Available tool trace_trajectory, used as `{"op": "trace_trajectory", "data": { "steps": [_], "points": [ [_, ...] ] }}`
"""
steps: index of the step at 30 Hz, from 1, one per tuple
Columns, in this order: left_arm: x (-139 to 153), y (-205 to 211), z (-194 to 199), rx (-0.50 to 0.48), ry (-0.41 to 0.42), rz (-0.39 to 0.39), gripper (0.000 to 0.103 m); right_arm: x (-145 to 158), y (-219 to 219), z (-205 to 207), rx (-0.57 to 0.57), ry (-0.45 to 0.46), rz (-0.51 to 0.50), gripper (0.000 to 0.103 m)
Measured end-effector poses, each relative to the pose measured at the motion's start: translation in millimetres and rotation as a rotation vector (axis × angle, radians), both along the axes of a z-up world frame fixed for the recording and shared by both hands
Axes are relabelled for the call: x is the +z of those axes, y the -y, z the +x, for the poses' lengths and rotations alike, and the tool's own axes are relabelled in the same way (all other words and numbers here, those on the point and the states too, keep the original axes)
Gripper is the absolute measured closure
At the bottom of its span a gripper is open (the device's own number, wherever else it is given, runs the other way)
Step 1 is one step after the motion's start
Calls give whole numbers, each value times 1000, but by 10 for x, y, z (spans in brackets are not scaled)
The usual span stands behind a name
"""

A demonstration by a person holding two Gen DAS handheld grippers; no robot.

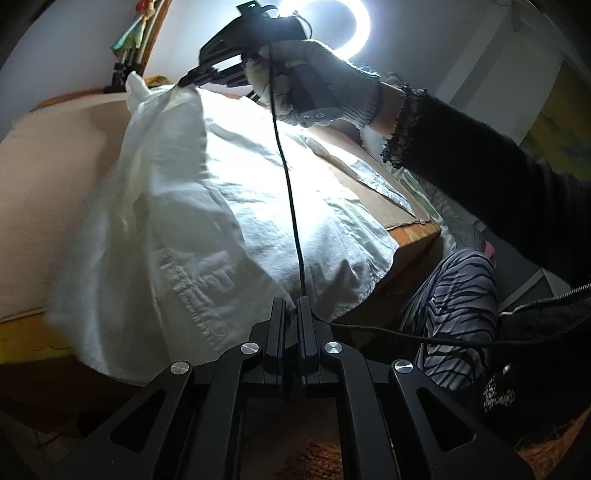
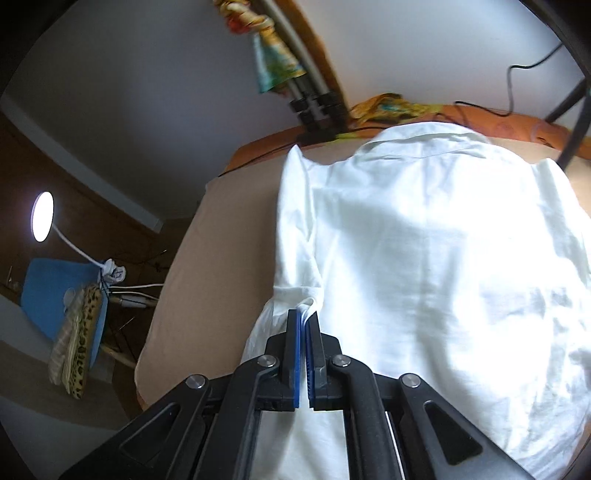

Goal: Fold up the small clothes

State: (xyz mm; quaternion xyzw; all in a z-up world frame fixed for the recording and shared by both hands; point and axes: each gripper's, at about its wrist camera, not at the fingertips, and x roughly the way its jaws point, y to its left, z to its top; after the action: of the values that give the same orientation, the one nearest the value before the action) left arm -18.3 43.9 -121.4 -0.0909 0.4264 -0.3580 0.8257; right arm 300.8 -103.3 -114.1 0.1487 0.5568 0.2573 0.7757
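A white collared shirt (image 1: 229, 206) lies spread on the beige table (image 1: 55, 177), its left side lifted and folding over. My left gripper (image 1: 291, 304) is shut on the shirt's near edge at the hem. My right gripper (image 1: 184, 79) shows far off in the left wrist view, held by a gloved hand (image 1: 325, 85), shut on the shirt's far edge. In the right wrist view my right gripper (image 2: 305, 314) pinches a bunched bit of the white shirt (image 2: 424, 240) at its left edge, with the collar (image 2: 417, 142) at the far end.
A ring light (image 1: 354, 26) glows behind the gloved hand. A black cable (image 1: 288, 184) hangs across the shirt. Folded clothes (image 2: 79, 332) lie on a blue chair (image 2: 48, 288) at left, beside a round lamp (image 2: 42, 216). A tripod (image 2: 314, 103) stands at the table's far edge.
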Motion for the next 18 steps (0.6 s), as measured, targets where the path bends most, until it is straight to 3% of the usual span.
{"op": "trace_trajectory", "data": {
  "steps": [5, 10, 12, 13, 14, 15, 18],
  "points": [
    [-60, 129, 1, -42, -9, 21, 99, -135, 182, 2, -22, -19, -43, 103],
    [-43, 241, -77, -102, -38, 70, 92, -280, 260, -13, -25, -33, -93, 103],
    [42, 146, -127, -88, -33, 63, 83, -314, 259, -2, -23, -35, -135, 96],
    [88, 74, -143, -75, -28, 56, 83, -312, 265, -9, -28, -32, -160, 88],
    [145, -20, -170, -53, -18, 44, 82, -301, 278, -19, -27, -29, -176, 70],
    [185, -93, -201, -32, -1, 44, 78, -266, 296, -48, -26, -16, -178, 64],
    [231, -280, -263, 42, 72, 135, 66, -112, 327, -211, -6, 26, -163, 63]
  ]
}}
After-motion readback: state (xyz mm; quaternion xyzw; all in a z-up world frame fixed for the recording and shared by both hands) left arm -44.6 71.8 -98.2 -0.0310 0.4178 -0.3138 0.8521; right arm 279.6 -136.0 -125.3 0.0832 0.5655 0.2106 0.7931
